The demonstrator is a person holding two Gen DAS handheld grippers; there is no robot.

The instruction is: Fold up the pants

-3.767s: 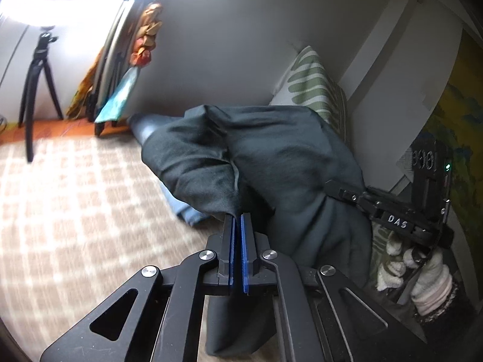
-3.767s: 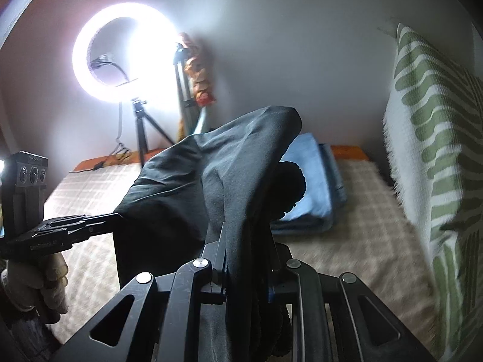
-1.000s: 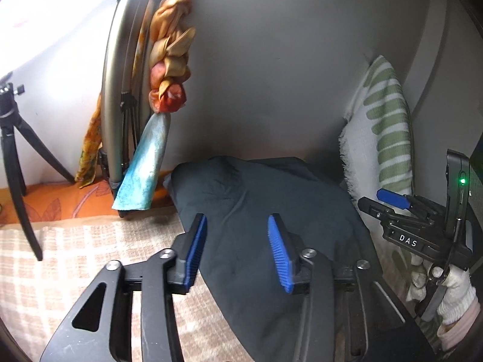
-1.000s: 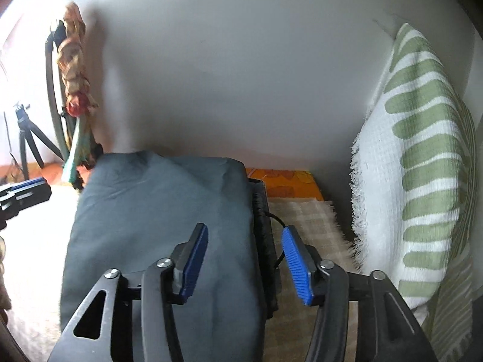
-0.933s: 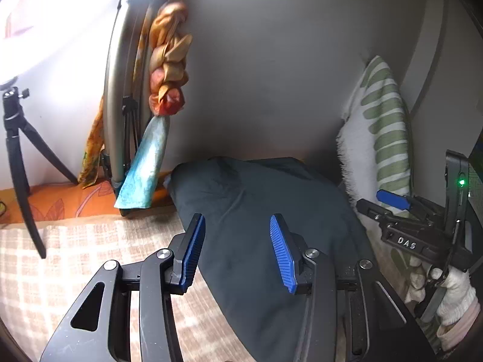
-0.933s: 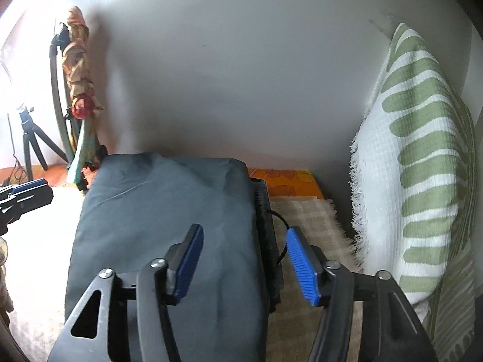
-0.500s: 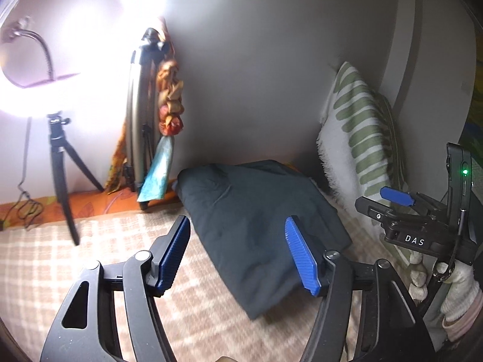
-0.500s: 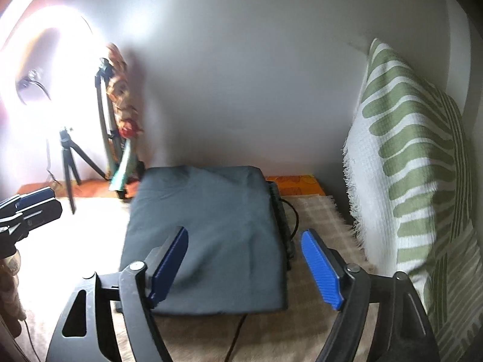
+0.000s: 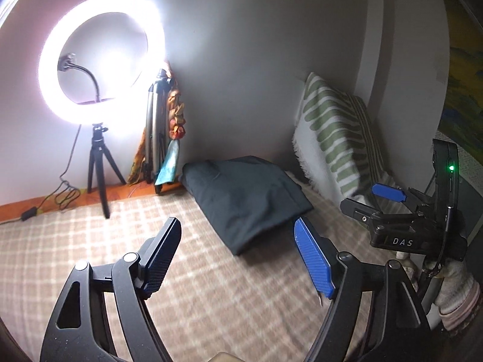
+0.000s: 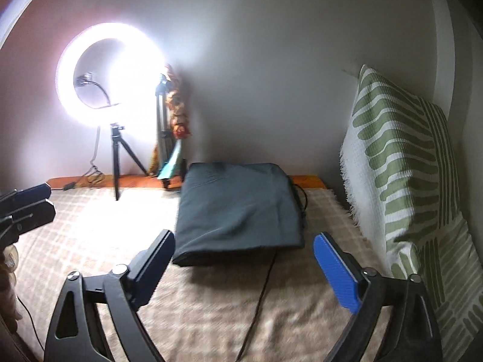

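Observation:
The dark pants (image 9: 244, 199) lie folded in a flat rectangle on the checked blanket (image 9: 90, 241) near the back wall; they also show in the right wrist view (image 10: 238, 208). My left gripper (image 9: 238, 253) is open and empty, held above the blanket, well short of the pants. My right gripper (image 10: 244, 265) is open and empty, just in front of the fold's near edge. The right gripper also shows at the right of the left wrist view (image 9: 389, 199), and the left gripper at the left edge of the right wrist view (image 10: 27, 205).
A lit ring light on a tripod (image 9: 99, 60) stands at the back left with a folded stand (image 9: 157, 132) beside it. A green-striped pillow (image 10: 401, 163) leans on the right wall. A black cable (image 10: 262, 295) runs over the blanket from under the pants.
Both grippers let go of the pants, opened wide and drew back and up from the folded pile, which now lies farther away in both views.

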